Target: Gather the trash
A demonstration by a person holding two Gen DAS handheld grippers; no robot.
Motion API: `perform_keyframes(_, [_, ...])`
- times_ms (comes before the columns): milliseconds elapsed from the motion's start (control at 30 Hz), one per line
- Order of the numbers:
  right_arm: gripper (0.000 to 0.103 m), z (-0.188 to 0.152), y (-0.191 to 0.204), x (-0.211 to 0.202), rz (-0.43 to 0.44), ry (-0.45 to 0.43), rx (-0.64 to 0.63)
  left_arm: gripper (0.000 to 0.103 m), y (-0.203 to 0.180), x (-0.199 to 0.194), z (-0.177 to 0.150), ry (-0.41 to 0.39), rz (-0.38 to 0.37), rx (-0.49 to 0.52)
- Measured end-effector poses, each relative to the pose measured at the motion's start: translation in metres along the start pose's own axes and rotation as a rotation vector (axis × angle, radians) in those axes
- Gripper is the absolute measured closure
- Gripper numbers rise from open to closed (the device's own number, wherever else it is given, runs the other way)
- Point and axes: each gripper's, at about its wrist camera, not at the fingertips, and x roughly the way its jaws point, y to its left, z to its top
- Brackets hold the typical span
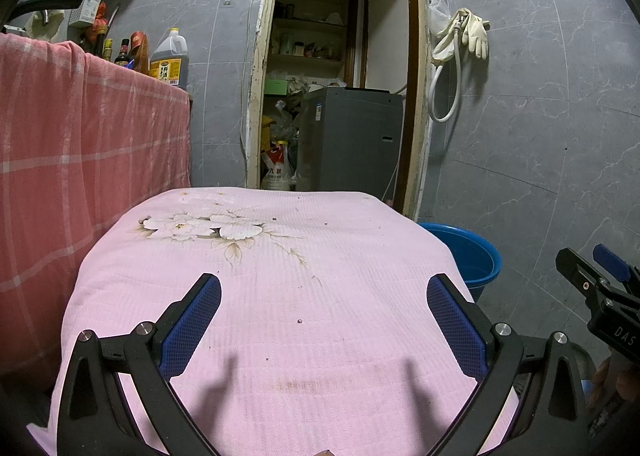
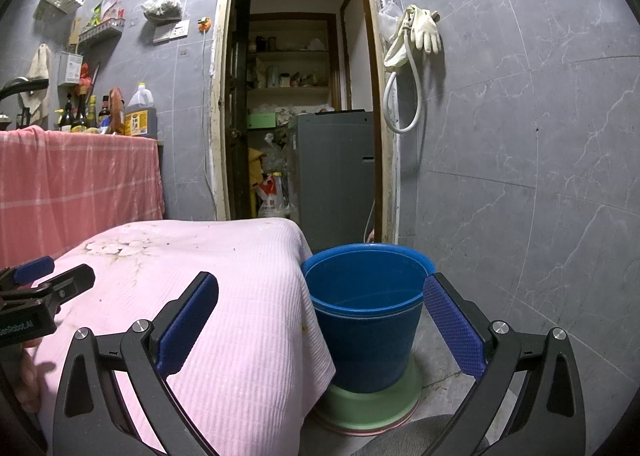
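A low table under a pink flowered cloth [image 1: 280,296] fills the left wrist view; only small dark crumbs [image 1: 299,321] and stains lie on it. My left gripper [image 1: 324,296] hovers over its near part, open and empty. A blue bucket [image 2: 366,316] stands on the floor at the table's right side, on a green basin [image 2: 372,400]. My right gripper [image 2: 320,300] is open and empty, held in front of the bucket and the table's right edge. Each gripper shows at the edge of the other's view: the right gripper [image 1: 600,280] and the left gripper [image 2: 48,280].
A counter draped in a pink checked cloth [image 1: 80,156] stands to the left, with bottles and an oil jug [image 1: 170,58] on top. Behind the table an open doorway shows a grey washing machine [image 1: 352,136] and bags. Rubber gloves and a hose [image 1: 464,36] hang on the grey tiled wall.
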Motion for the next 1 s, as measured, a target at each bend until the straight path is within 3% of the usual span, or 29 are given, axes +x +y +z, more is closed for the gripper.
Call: perform_keyframes(1000, [0.000,-0.0001,0.0011,-0.0002,0.000,0.001,0.002,0.002,-0.0084,-0.0005,-0.0036,0.001,0.028,-0.003])
